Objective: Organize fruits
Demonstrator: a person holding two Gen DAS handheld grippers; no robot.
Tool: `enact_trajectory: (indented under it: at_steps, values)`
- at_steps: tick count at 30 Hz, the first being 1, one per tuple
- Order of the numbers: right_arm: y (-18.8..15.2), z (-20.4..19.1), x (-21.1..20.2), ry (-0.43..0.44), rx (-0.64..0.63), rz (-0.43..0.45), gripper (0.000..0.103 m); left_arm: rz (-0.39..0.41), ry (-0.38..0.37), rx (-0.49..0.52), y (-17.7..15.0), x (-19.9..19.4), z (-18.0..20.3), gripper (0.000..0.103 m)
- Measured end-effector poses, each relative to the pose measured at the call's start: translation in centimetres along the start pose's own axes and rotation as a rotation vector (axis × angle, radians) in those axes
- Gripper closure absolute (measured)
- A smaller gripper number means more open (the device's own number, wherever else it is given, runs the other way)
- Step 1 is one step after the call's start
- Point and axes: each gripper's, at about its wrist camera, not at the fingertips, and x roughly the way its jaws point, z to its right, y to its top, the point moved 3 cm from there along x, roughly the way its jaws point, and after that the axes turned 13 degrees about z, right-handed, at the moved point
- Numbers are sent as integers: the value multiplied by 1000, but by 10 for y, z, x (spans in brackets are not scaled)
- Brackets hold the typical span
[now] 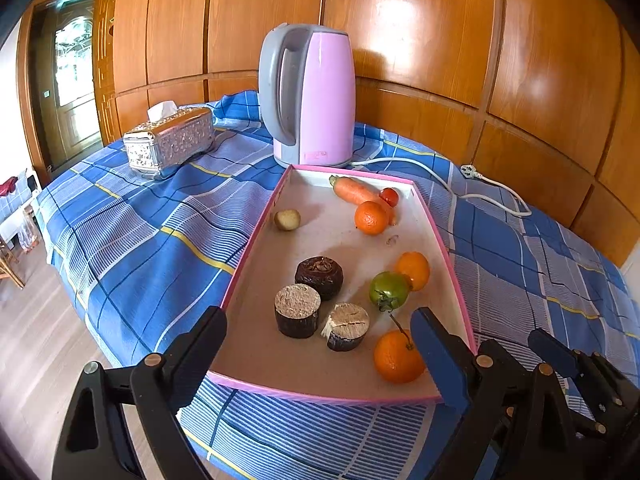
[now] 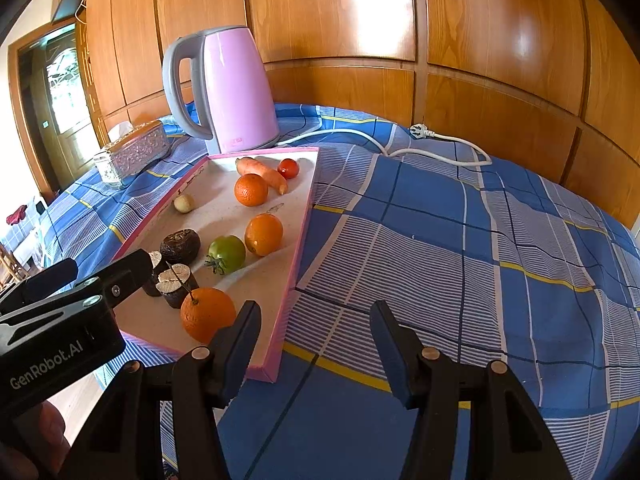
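A pink-rimmed tray (image 1: 256, 240) on the blue checked cloth holds three oranges, one with a stem (image 1: 398, 358) at the near end, a green tomato (image 1: 388, 290), a carrot (image 1: 356, 192), a red tomato (image 1: 389, 197), a small tan fruit (image 1: 287, 220) and three dark round blocks (image 1: 297, 310). My left gripper (image 1: 318, 316) stands wide open across the tray's near end, its right finger beside the stemmed orange (image 2: 206, 312), gripping nothing. My right gripper (image 2: 316, 316) is open above the tray's near right corner (image 2: 276, 360) and the cloth, with nothing between its fingers.
A pink kettle (image 1: 312, 96) stands just behind the tray, its white cord and plug (image 2: 420, 132) trailing right along the wood-panelled wall. A silver tissue box (image 1: 170, 142) sits at the back left. The table edge drops to the floor on the left.
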Motion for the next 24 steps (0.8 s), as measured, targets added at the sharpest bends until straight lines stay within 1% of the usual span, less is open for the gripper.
enact_trajectory:
  at_steps: [3,5,15,24]
  values:
    - [-1,0,0,0,-1,0,45,-1,3,0,0,0,0,8]
    - [0,0,0,0,-2,0,45,-1,6,0,0,0,-1,5]
    - [-2,-1,0,0,-6,-1,45,-4,10,1,-1,0,-1,5]
    - [-3,0,2,2,-4,-6,45,6,-4,-17,1,-2,-1,5]
